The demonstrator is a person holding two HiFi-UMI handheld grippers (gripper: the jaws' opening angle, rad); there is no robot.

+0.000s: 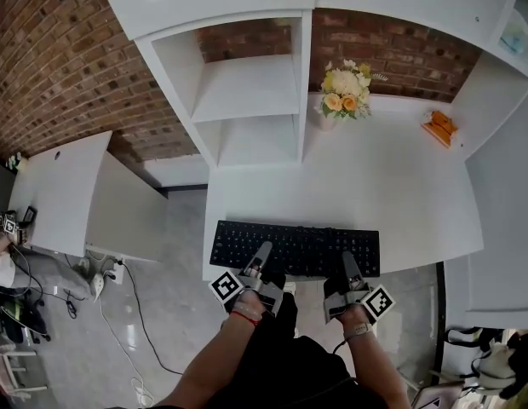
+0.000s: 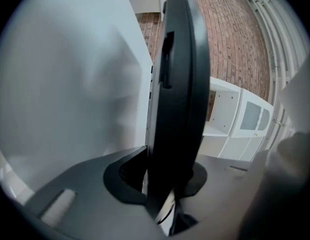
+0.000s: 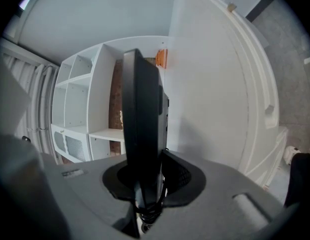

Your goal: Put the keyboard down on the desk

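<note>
Bright, even light washes over the white desk (image 1: 400, 186), bleaching out most surface detail. Shadows are soft and shallow, gathering inside the shelves (image 1: 247, 92). The brick wall (image 1: 51, 66) reads darker, and the floor (image 1: 162, 313) carries a dull sheen. The head view is sharp, though its wide lens bows straight edges toward the frame's margins. Both gripper views are ringed by black corners and heavily curved. In them the keyboard (image 2: 180, 84) is a near-black, underexposed slab with little detail, and everything nearest the lens is out of focus. The left gripper view is the hazier, its pale left side smeared.
</note>
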